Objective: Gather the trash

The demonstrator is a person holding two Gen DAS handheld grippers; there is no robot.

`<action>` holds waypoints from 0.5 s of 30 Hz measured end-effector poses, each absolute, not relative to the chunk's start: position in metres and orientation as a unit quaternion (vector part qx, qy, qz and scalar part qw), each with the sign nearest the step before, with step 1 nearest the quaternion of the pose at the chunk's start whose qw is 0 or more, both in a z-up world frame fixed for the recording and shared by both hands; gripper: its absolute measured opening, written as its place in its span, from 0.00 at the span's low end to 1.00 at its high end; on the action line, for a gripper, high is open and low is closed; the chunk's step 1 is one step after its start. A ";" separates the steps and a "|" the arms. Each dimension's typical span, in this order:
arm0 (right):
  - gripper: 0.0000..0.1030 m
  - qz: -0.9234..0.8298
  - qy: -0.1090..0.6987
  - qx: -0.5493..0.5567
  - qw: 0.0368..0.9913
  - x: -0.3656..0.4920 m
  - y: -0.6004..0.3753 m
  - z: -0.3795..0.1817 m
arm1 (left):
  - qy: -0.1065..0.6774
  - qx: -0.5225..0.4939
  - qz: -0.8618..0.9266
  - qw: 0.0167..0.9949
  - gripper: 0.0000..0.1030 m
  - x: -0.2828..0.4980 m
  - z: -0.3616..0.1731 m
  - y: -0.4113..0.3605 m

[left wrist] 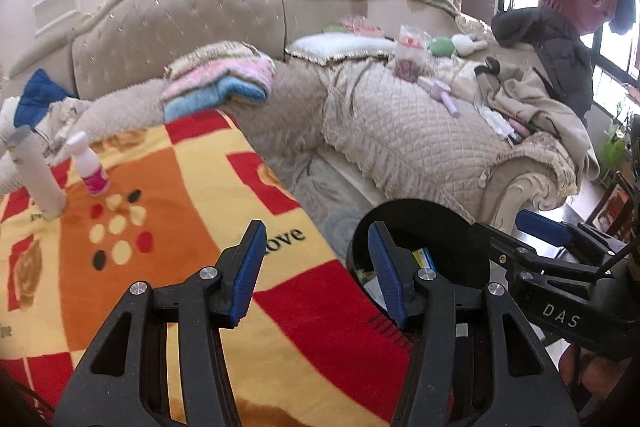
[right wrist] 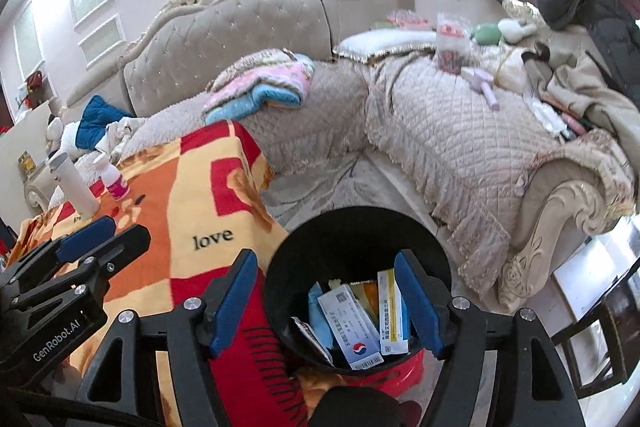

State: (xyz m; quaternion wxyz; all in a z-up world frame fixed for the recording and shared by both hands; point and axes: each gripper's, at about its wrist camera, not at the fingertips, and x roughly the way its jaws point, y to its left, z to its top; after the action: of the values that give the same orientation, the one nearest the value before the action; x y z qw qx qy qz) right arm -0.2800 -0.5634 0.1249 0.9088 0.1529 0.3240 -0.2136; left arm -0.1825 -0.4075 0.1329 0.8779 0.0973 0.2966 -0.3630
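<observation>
Several flat cartons (right wrist: 362,323) (upright), black bin (right wrist: 280,267)

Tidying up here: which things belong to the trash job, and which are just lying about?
Job: black bin, cartons inside it, white bottle, small pink bottle.
Lying about: folded towels, patterned blanket, sofa, blue cloth.

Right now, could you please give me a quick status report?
Both grippers, left and right, open, empty. Black bin holds medicine boxes. Two bottles stand on blanket. Nothing blocking.
</observation>
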 end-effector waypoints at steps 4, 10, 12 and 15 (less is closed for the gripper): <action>0.73 -0.224 0.305 0.129 0.916 -0.286 -0.548 0.139 | 0.292 0.088 -0.363 0.880 0.50 -0.185 0.139 -0.394; 0.78 -0.228 0.281 0.126 0.924 -0.295 -0.536 0.152 | 0.283 0.072 -0.356 0.888 0.50 -0.187 0.144 -0.378; 0.78 -0.230 0.277 0.121 0.925 -0.297 -0.532 0.155 | 0.280 0.068 -0.356 0.889 0.50 -0.188 0.146 -0.374; 0.79 -0.232 0.276 0.116 0.925 -0.297 -0.530 0.158 | 0.275 0.066 -0.354 0.891 0.50 -0.190 0.149 -0.371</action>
State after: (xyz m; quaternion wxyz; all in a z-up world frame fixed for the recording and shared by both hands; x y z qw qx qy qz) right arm -0.2969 -0.5295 0.1581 0.9253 0.1158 0.2763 -0.2324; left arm -0.1902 -0.3713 0.1489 0.8914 0.0660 0.2749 -0.3542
